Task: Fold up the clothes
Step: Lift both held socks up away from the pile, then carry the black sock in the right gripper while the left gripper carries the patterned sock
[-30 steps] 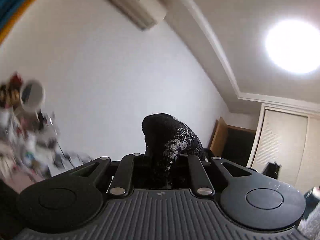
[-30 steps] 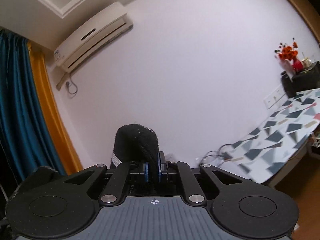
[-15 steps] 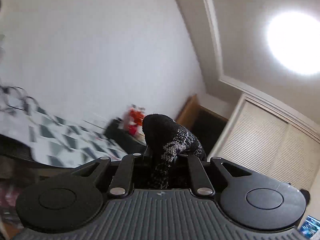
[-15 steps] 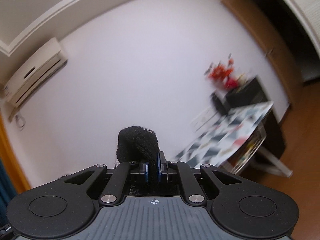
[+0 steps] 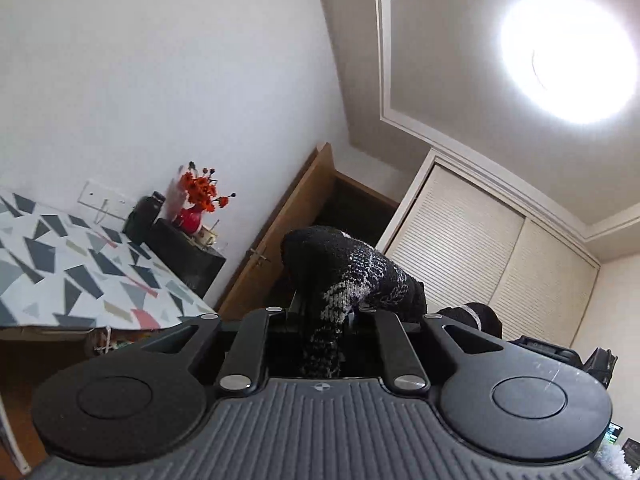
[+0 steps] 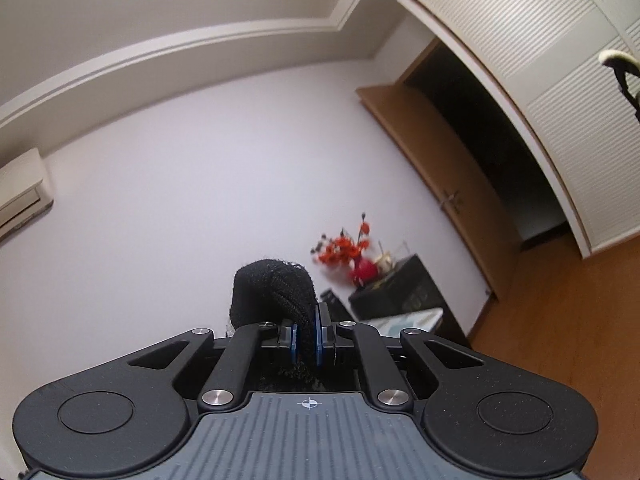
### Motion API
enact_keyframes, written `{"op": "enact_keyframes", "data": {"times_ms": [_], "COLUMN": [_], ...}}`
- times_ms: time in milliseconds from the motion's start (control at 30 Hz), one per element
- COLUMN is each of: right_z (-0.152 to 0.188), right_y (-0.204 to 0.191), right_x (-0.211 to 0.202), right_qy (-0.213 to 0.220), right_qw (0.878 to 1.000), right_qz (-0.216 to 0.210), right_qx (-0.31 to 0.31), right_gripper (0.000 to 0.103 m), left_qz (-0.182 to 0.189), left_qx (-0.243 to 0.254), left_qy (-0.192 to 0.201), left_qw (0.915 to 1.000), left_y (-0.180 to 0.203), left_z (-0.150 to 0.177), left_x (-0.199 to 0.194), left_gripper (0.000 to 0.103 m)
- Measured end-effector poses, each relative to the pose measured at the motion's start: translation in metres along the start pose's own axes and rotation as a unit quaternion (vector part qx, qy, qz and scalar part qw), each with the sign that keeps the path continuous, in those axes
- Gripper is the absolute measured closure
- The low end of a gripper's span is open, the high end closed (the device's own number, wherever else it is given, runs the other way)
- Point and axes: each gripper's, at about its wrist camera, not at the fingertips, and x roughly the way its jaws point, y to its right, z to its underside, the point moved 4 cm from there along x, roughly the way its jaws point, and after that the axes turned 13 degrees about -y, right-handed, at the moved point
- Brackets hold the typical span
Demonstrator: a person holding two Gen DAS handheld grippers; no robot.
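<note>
left tool [image 5: 320, 320]: clamped on black-and-white knit garment [image 5: 344, 276], bunched above its fingers; right tool [image 6: 307, 338]: clamped on black knit fold [image 6: 276, 292]; both level, garment held in the air

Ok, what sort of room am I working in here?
Probably a bedroom in a home: white louvred sliding wardrobe doors, an open brown wooden door and a red vase of orange flowers on a black cabinet. A surface with a grey geometric-patterned cover could be a bed or table.
</note>
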Motion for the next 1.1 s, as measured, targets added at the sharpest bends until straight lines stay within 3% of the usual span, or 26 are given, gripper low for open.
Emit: {"op": "enact_keyframes", "data": {"times_ms": [267,467,600,833,967,1100], "right_z": [-0.024,-0.049,-0.062,-0.093,-0.11,-0.112], "right_y": [-0.018,-0.052,-0.082,-0.127,-0.149,-0.141], "right_x": [0.151,0.275,0.342,0.436,0.491,0.564], "right_qy": [0.0,0.002,0.008,0.002,-0.01,-0.046], "right_qw": [1.0,1.0,0.998,0.987,0.974,0.963], "right_qz": [0.006,0.0,-0.044,-0.13,-0.201,-0.256], "right_qx": [0.008,-0.026,-0.043,-0.091,-0.1,-0.065], "right_gripper": [0.096,0.097,0.097,0.097,0.097,0.097], "left_qz": [0.01,0.005,-0.003,-0.028,-0.08,-0.138], "left_qx": [-0.005,0.017,0.027,0.05,0.088,0.065], "left_qy": [0.016,0.051,0.082,0.155,0.2,0.179], "left_qw": [0.9998,0.9986,0.9962,0.9862,0.9726,0.9719], "left_y": [-0.088,-0.148,-0.167,-0.18,-0.177,-0.194], "left_z": [-0.066,-0.118,-0.145,-0.181,-0.19,-0.197], "left_x": [0.064,0.107,0.107,0.065,0.059,0.087], "left_gripper": [0.089,0.089,0.089,0.089,0.089,0.089]}}
